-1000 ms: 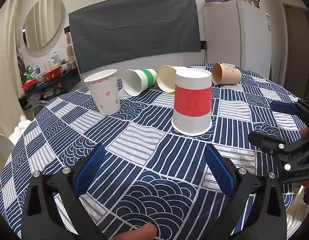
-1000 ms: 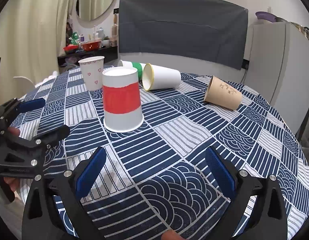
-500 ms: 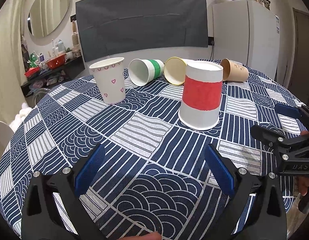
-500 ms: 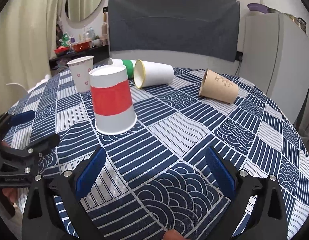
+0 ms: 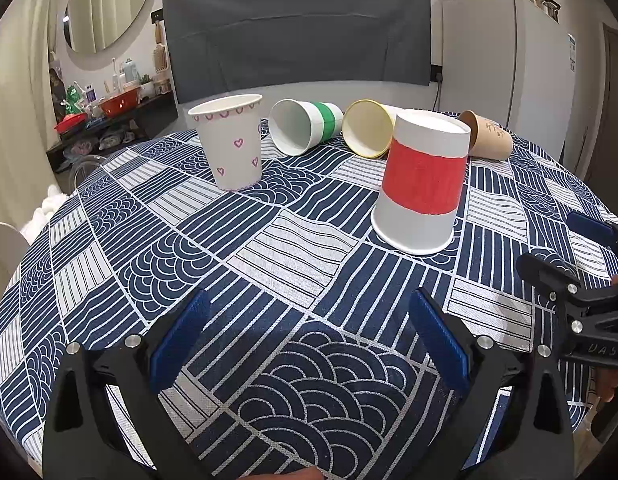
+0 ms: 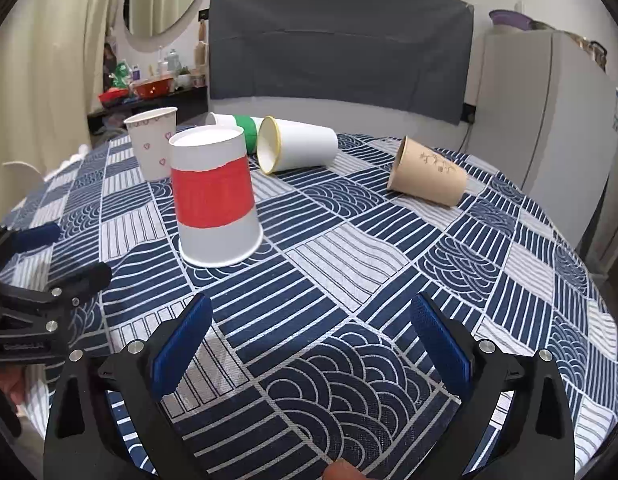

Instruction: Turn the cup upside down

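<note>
Now red-band cup [image 5: 423,184] sits rim-down on tablecloth [image 5: 269,248], both grippers agape w/ nothing held.

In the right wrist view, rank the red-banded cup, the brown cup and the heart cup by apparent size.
1. red-banded cup, largest, though also nearest the camera.
2. brown cup and heart cup look alike; no ranking between them.

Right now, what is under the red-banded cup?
The red-banded cup stands upside down, rim flat on the patterned tablecloth. Only cloth shows around its rim. Its inside is covered by its own wall, so whether anything sits beneath cannot be seen.
</note>
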A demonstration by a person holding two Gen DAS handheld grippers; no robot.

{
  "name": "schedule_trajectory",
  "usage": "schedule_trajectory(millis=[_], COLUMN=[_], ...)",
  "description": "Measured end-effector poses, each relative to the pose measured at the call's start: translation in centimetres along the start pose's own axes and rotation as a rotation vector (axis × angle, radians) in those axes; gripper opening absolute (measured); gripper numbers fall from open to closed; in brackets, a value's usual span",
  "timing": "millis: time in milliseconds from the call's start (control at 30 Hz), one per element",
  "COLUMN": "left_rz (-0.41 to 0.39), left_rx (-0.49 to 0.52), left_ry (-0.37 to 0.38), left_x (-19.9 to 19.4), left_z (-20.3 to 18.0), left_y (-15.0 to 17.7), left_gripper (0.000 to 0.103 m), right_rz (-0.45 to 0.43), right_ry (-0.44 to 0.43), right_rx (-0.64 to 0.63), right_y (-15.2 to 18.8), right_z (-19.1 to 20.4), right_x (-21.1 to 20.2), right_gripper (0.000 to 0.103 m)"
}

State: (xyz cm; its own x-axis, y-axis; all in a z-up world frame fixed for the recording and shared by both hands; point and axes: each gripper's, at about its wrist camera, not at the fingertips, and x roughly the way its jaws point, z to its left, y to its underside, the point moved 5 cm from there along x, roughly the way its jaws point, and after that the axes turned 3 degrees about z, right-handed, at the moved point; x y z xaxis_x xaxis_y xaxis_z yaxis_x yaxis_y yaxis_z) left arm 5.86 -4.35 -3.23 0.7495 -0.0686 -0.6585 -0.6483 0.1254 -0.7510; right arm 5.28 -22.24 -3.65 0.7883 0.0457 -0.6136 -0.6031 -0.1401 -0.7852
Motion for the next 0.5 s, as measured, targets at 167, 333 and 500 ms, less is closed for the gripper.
schedule_trajectory(millis=[167,333,500], left_rz=[0.003,0.007,0.005], left_rx=[0.001,0.008,0.006], left_ry=[-0.005,-0.011,-0.011], left_x=[0.13,0.16,0.13], left_z=[0.0,-0.13,-0.11], left_y=[0.01,0.03,0.02], left_gripper=[0.097,0.097,0.097], right_rz=[-0.006,0.003,0.003], right_ry=[0.022,0.002,0.004], right_rx=[-0.035,-0.023,-0.021], right_y=[-0.01,-0.01,-0.02], right_z=[0.38,0.21,0.23], right_x=[-0.07,0.06,0.06], right_gripper=[0.095,0.095,0.095])
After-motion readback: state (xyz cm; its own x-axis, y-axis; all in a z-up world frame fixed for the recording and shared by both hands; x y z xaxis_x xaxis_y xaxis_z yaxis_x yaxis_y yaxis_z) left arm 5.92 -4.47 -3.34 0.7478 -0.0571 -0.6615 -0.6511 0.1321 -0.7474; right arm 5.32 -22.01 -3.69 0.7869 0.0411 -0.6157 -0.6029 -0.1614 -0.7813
